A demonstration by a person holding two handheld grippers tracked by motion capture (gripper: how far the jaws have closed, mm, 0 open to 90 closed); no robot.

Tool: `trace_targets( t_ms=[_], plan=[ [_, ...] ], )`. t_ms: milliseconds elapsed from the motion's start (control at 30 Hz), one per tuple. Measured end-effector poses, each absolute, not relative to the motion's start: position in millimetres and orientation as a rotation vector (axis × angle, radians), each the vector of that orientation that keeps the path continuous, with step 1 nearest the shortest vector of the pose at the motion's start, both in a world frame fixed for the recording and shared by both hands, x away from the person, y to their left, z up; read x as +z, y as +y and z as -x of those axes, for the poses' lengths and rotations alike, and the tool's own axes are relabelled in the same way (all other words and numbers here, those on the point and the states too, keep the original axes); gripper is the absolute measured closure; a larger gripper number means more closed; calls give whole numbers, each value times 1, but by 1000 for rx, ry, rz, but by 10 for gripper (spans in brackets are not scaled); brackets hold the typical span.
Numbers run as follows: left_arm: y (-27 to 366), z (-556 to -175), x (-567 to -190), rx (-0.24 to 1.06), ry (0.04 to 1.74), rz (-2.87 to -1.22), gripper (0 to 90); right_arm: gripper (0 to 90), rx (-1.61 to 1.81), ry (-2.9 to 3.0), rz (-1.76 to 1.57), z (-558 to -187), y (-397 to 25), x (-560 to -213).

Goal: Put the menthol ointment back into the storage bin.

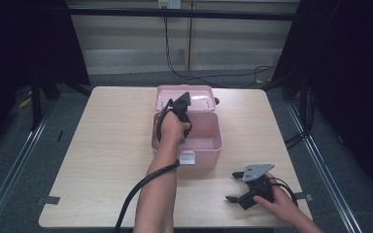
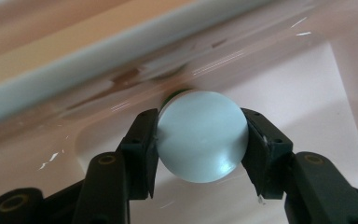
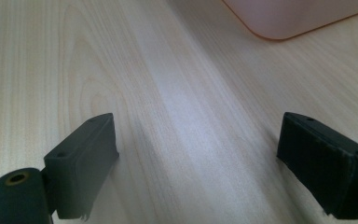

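Jaws of my left gripper (image 2: pixel 200 140) clamp a pale blue round cap (image 2: pixel 201 140) inside the open pink plastic box (image 1: pixel 209 145); my right gripper (image 1: pixel 237 187) rests spread apart on the light wooden table (image 1: pixel 107 145).

The table (image 1: pixel 102 145) looks like pale wood-grain laminate, smooth and matt. The pink box (image 1: pixel 209 145) seems plastic, its inside glossy with streaked reflections. The pale blue round cap (image 2: pixel 201 135) has a smooth, softly shiny finish. The gripper pads (image 3: pixel 86 163) appear matt black rubber.
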State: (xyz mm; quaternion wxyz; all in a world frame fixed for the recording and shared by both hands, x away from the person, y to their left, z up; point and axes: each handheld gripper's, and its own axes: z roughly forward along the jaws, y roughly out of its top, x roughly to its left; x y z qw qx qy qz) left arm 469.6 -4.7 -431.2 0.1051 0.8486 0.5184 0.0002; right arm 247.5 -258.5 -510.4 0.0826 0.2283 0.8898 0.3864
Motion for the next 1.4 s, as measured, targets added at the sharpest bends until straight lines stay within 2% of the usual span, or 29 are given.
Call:
trace_targets(
  t_ms=[900, 1400],
  plan=[
    [-4, -469, -439, 39, 1503, -2507, 495, 112, 1154, 2657, -684, -247, -258, -510],
    [-1, -465, -433, 11, 1484, -2506, 424, 112, 1154, 2657, -682, -248, -258, -510]
  ],
)
